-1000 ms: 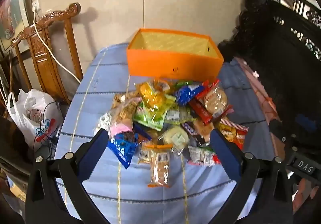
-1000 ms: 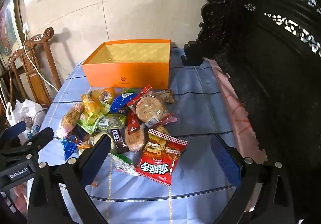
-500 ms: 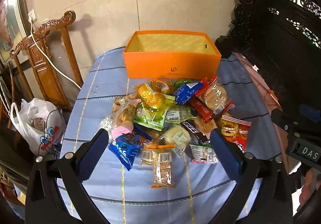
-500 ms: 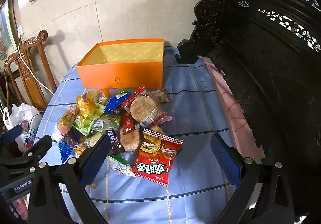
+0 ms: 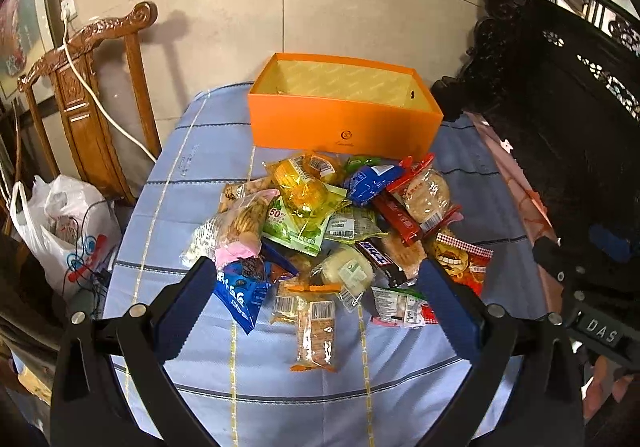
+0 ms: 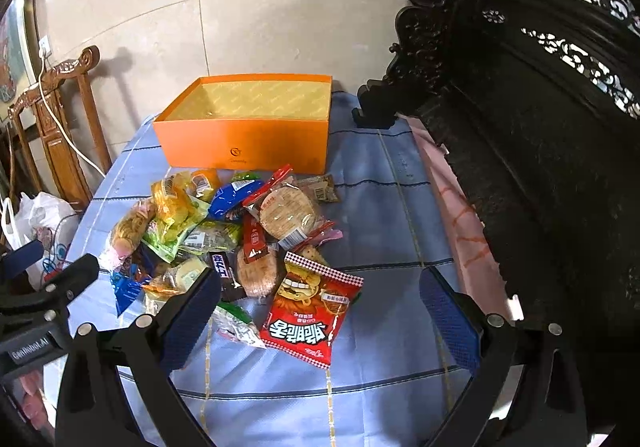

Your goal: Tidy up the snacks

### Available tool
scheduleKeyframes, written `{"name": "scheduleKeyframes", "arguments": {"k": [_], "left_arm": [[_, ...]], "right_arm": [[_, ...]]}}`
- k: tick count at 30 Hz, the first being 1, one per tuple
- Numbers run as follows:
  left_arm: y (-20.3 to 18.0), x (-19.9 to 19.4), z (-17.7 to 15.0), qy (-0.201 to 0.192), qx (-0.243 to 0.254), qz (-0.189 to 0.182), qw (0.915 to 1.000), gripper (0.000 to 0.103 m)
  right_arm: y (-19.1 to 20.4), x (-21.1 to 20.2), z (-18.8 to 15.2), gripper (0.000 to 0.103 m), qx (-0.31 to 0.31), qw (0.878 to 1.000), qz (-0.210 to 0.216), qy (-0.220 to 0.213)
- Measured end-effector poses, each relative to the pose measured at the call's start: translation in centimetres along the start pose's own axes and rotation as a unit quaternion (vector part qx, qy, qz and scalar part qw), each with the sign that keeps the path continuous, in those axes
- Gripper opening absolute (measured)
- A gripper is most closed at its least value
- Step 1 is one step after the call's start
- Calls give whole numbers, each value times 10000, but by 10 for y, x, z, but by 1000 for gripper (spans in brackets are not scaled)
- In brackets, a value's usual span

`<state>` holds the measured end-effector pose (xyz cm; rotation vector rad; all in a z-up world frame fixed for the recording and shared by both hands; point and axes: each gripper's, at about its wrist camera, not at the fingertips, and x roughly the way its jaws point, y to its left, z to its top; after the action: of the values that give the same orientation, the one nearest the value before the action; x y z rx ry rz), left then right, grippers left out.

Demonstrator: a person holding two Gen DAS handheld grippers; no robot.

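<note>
I see an orange box with a pale yellow patterned lining, on a table covered in light blue cloth with dark blue and yellow lines. One chip bag is red with a checked edge; another packet is blue. My gripper pads are dark blue.

A table draped in a light blue cloth with dark and gold grid lines carries an open orange box at its far side. Just in front of the box lies a heap of packaged snacks, among them a red chip bag, a blue packet and a clear-wrapped biscuit pack.
</note>
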<state>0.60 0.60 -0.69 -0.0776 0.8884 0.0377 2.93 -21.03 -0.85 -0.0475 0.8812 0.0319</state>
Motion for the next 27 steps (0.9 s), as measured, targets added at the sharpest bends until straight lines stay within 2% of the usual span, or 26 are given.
{"name": "scheduleKeyframes", "arguments": {"k": [9, 14, 27], "left_arm": [[-1, 1, 1, -3, 67, 77, 9999, 99], [-1, 1, 1, -25, 101, 62, 9999, 99], [2, 4, 3, 35, 4, -53, 10000, 99]], "right_arm": [[-2, 2, 1, 100, 51, 10000, 54, 48], [0, 4, 0, 100, -83, 9999, -132, 43], [3, 11, 1, 100, 4, 9998, 24, 184]]}}
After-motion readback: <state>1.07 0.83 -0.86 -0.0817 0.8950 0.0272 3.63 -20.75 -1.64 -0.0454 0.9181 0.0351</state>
